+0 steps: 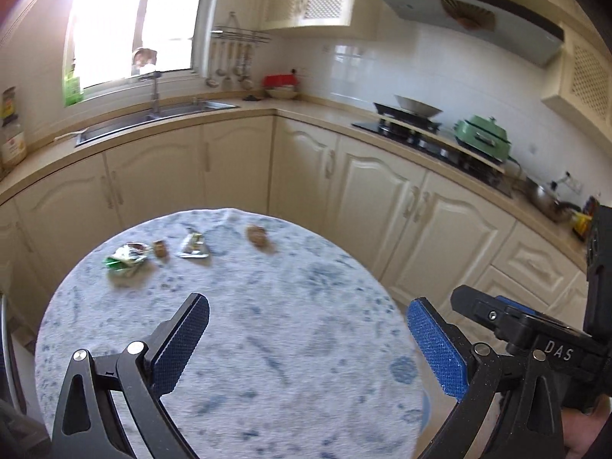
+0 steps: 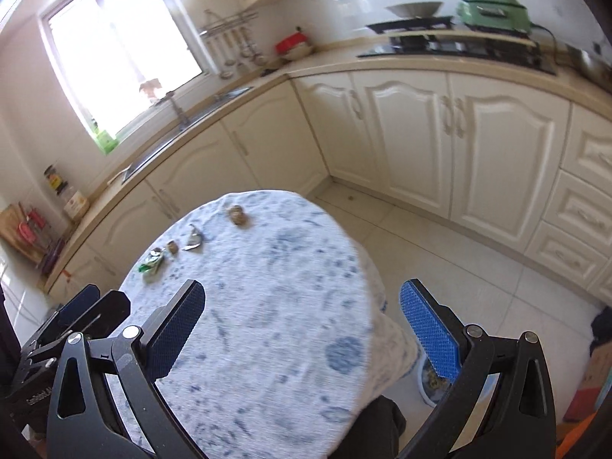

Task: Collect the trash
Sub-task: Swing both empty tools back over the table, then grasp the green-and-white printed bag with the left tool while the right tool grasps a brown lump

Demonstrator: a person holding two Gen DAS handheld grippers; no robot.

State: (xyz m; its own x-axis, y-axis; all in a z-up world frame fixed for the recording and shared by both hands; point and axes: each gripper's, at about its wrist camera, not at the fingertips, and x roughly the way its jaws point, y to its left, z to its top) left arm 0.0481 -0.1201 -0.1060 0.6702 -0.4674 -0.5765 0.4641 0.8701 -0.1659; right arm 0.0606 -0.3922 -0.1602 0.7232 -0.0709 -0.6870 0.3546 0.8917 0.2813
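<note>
Both tongs, left (image 1: 308,308) and right (image 2: 302,292), wide, empty; crinkled foil wrappers (image 1: 126,258) on round mottled tablecloth (image 1: 267,344).

right gripper (image 2: 302,306), jaws wide apart, empty | above round blue-and-white patterned tablecloth (image 2: 275,306) | crumpled green-and-silver wrapper (image 2: 153,264) near cloth's far left edge

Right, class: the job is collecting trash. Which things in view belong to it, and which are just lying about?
Job:
green wrapper
silver wrapper
small brown scrap
brown lump
left tongs, open
right tongs, open

Lying about:
green cooker
wok
red-lidded bowl
jars
</note>
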